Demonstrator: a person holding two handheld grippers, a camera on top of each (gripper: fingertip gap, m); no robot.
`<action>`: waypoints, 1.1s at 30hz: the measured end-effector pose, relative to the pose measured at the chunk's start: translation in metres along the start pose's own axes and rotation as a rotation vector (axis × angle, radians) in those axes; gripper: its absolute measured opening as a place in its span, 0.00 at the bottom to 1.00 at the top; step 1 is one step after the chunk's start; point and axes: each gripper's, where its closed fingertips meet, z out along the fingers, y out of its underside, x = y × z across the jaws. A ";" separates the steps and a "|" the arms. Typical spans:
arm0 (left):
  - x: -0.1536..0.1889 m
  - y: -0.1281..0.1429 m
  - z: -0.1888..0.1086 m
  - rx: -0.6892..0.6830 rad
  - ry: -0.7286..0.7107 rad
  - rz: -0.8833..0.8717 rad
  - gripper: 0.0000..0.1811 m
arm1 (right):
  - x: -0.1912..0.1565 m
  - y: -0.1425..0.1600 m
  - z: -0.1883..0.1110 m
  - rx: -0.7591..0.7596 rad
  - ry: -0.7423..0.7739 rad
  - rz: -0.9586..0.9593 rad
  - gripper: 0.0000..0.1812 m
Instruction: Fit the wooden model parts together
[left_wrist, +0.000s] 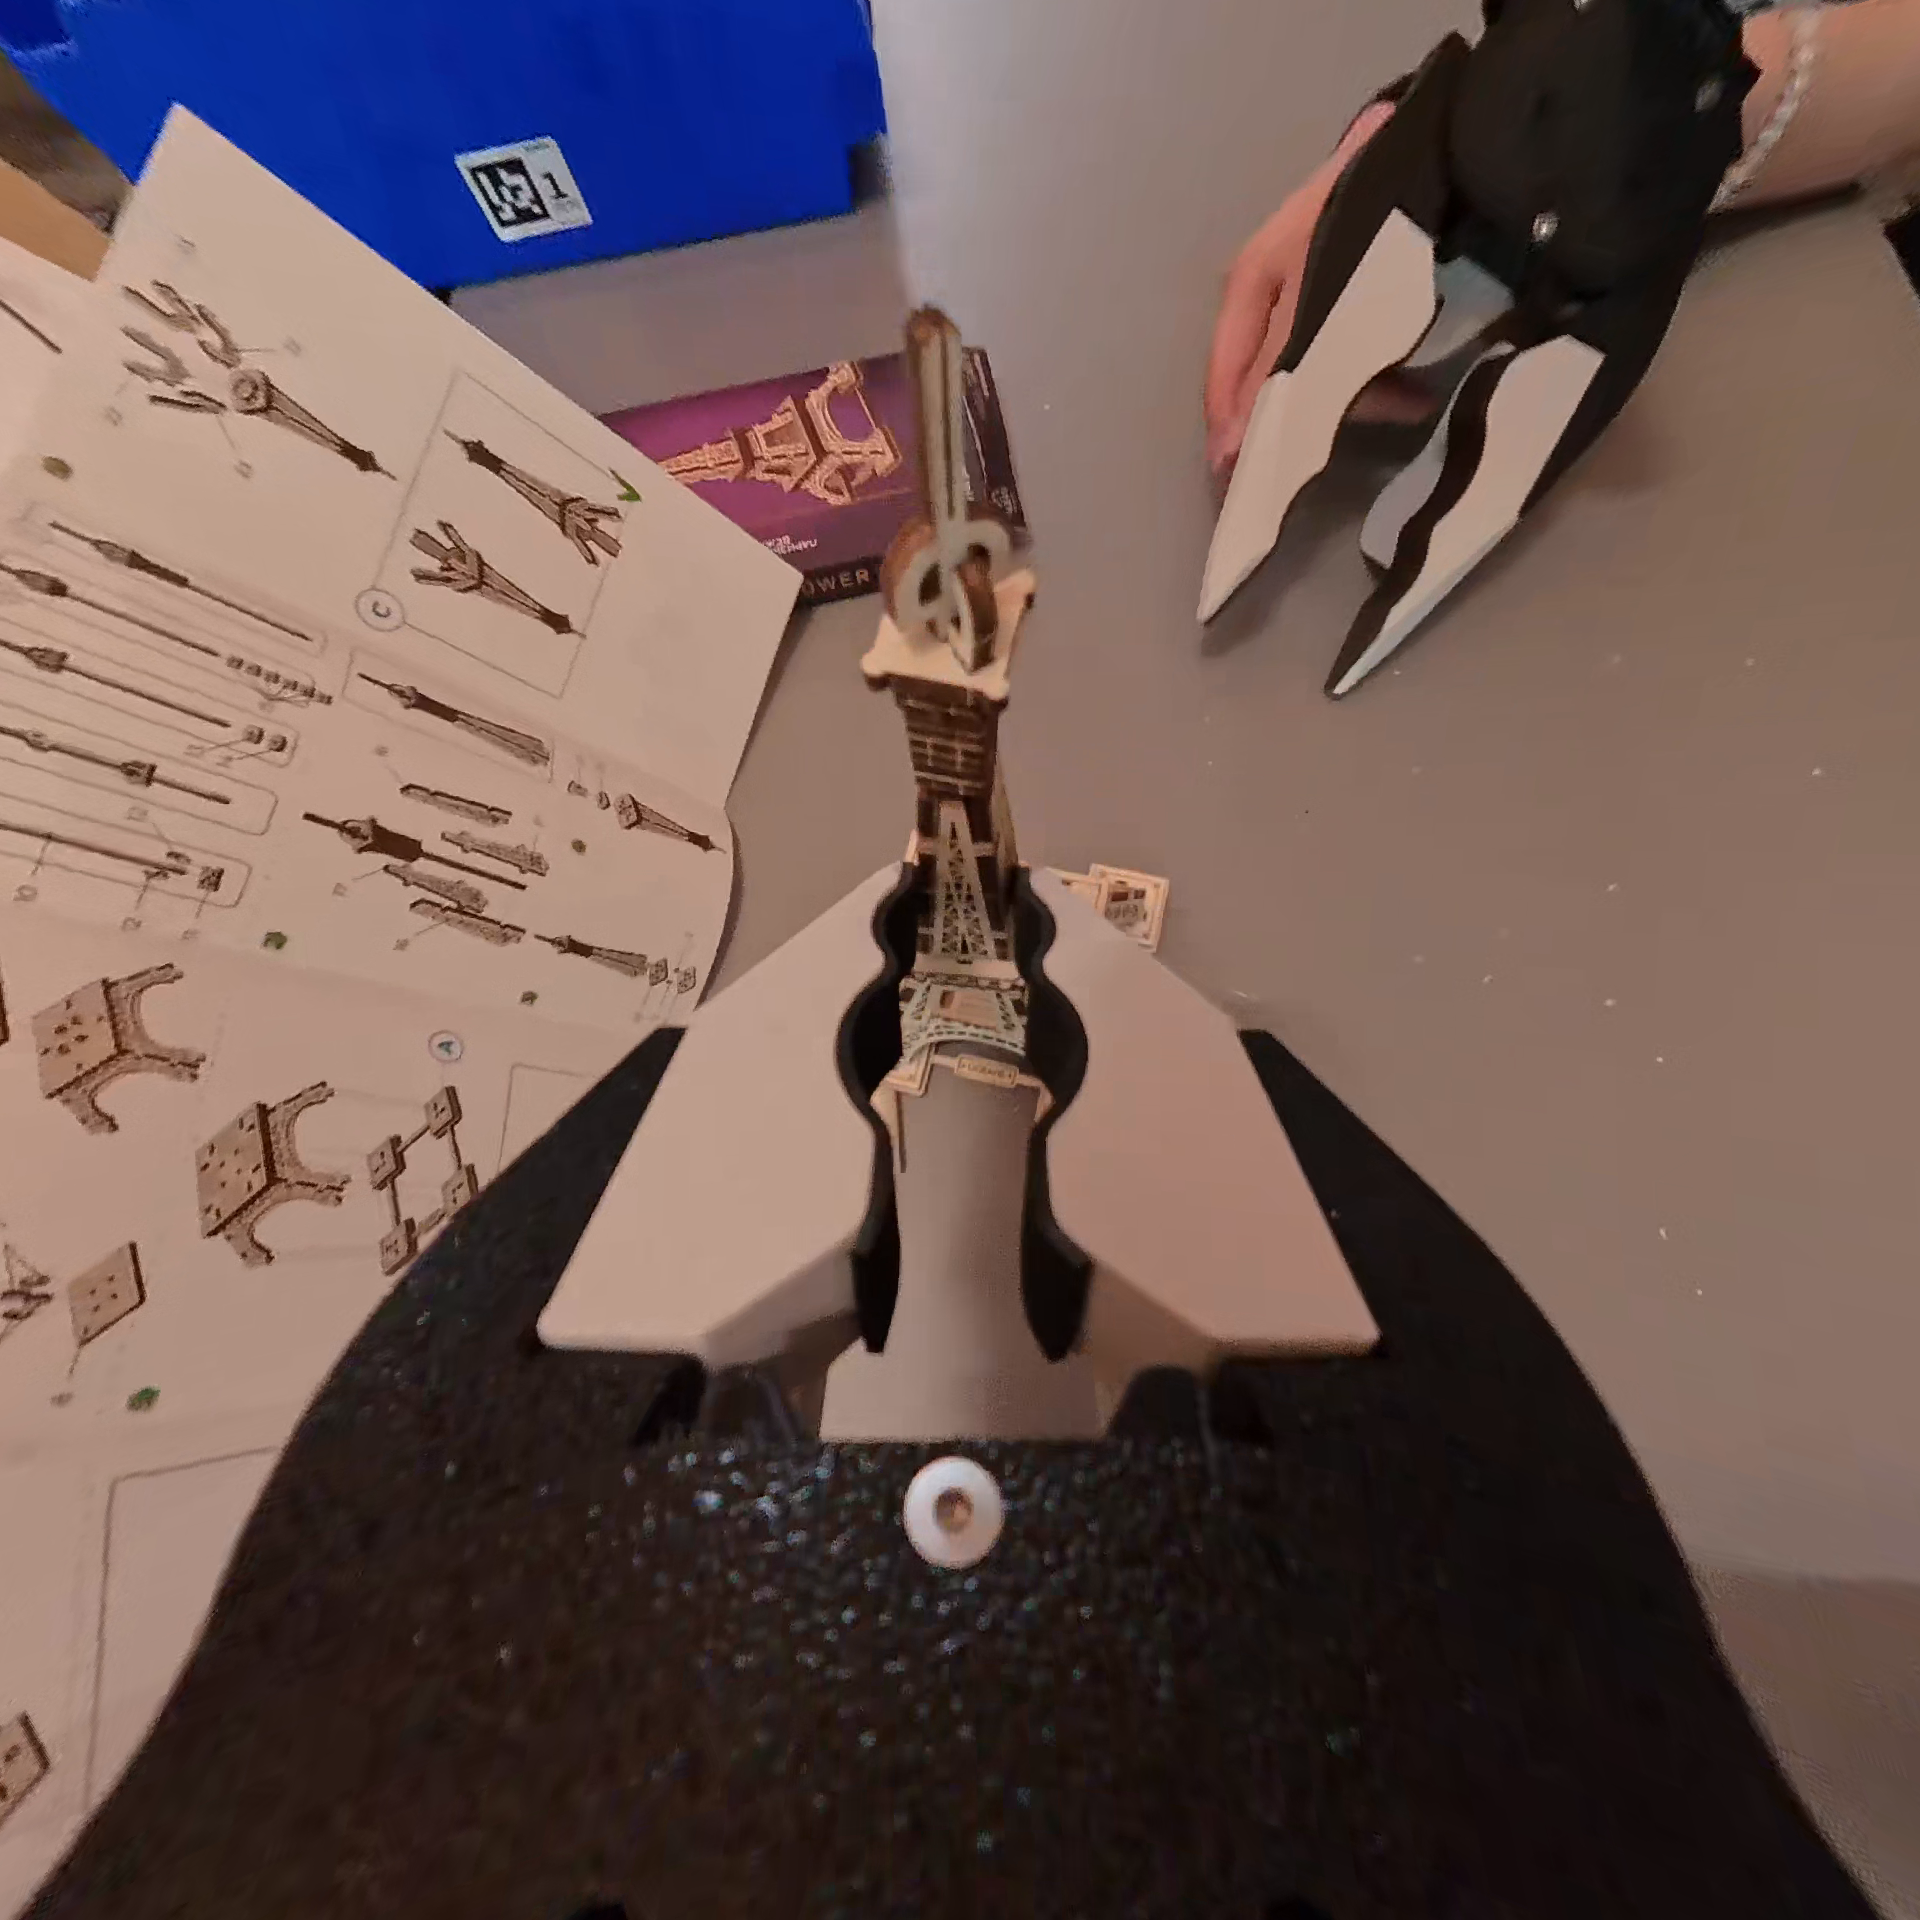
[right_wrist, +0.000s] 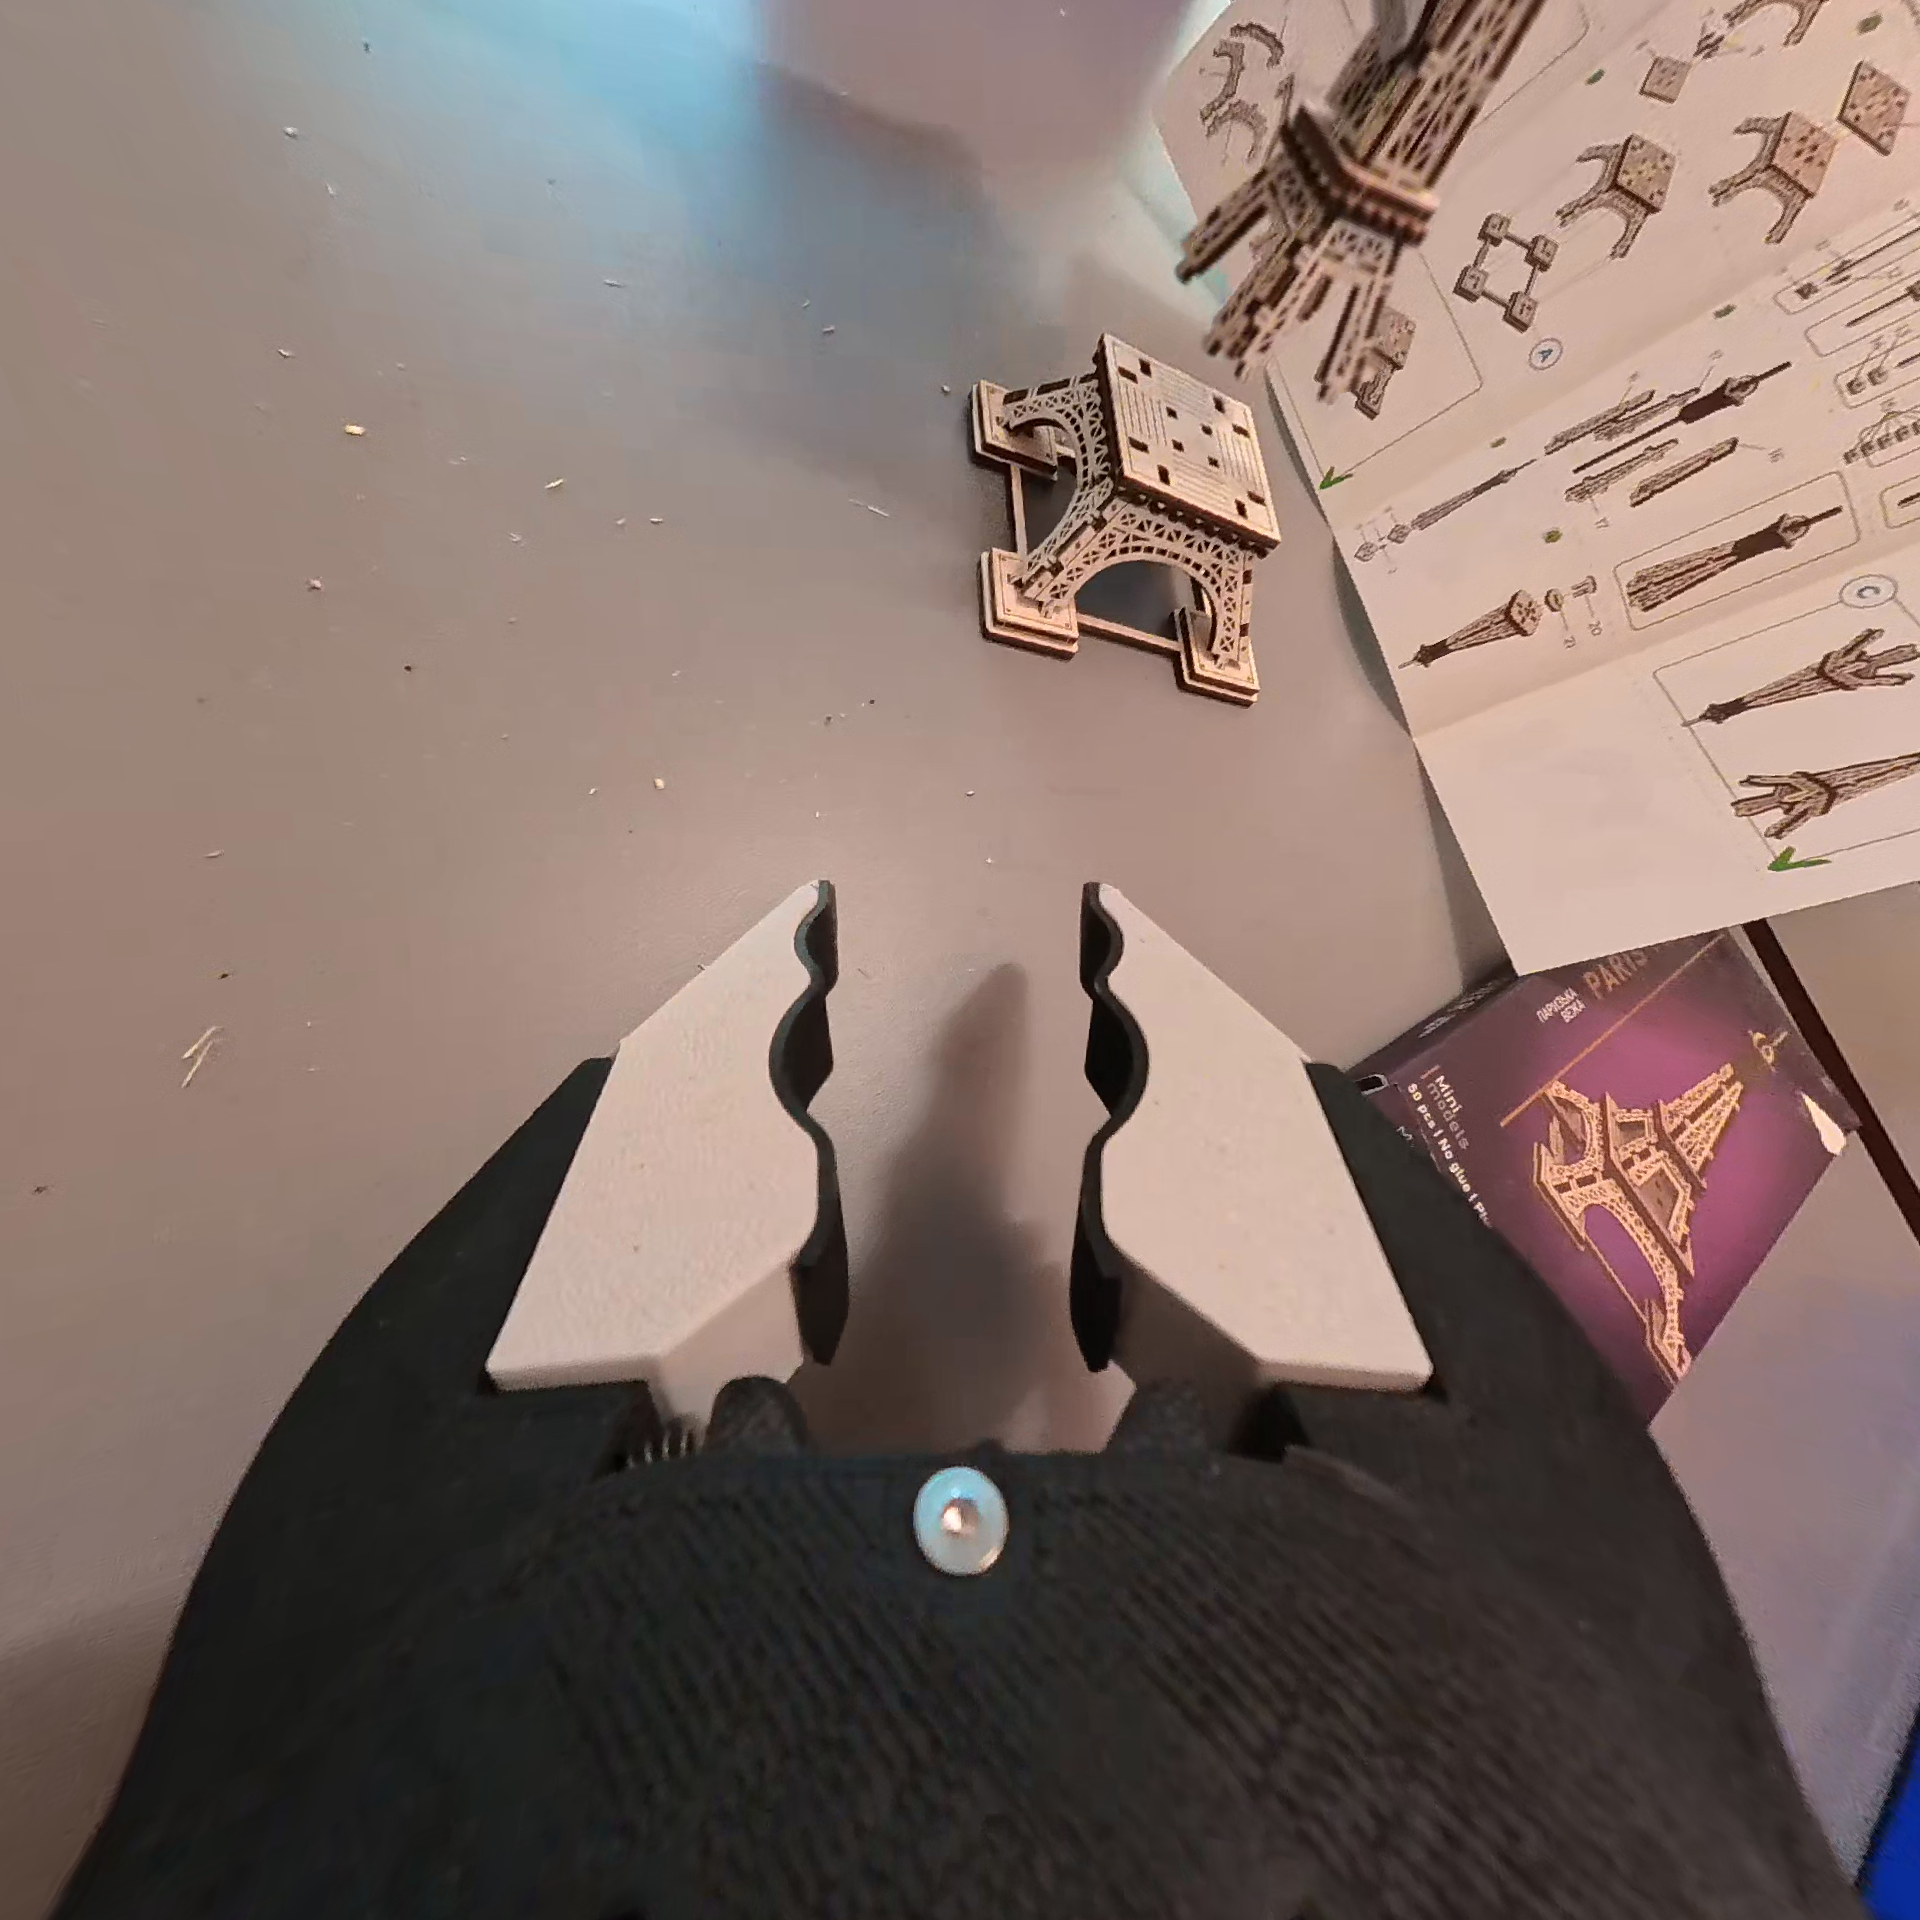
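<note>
My left gripper (left_wrist: 966, 878) is shut on the lower end of the wooden tower's upper section (left_wrist: 948, 727), a slim lattice spire that points away from the camera and is held above the table. In the right wrist view the same section (right_wrist: 1330, 197) hangs in the air at the upper right. The wooden tower base (right_wrist: 1127, 509), four arched legs on a square frame, stands on the grey table (right_wrist: 520, 623) ahead of my right gripper (right_wrist: 956, 894), which is open and empty. The right gripper (left_wrist: 1276, 649) also shows at the upper right of the left wrist view, with a hand behind it.
A large instruction sheet (left_wrist: 312, 727) lies on the left; it also shows in the right wrist view (right_wrist: 1662, 540). A purple model box (right_wrist: 1621, 1164) lies beside it, and also shows in the left wrist view (left_wrist: 821, 447). A blue bin (left_wrist: 416, 104) stands at the back. Wood crumbs dot the table. Across from one pair of fingers to the other is roughly 15 cm.
</note>
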 end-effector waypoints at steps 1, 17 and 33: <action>0.001 0.000 0.002 -0.012 0.014 0.006 0.08 | 0.000 0.000 0.000 0.000 0.000 -0.001 0.25; 0.009 0.002 0.019 -0.123 0.054 0.083 0.08 | -0.002 0.000 0.000 0.000 -0.002 -0.008 0.23; 0.014 0.004 0.017 -0.052 0.055 0.083 0.08 | -0.002 0.000 0.000 -0.001 -0.003 -0.008 0.22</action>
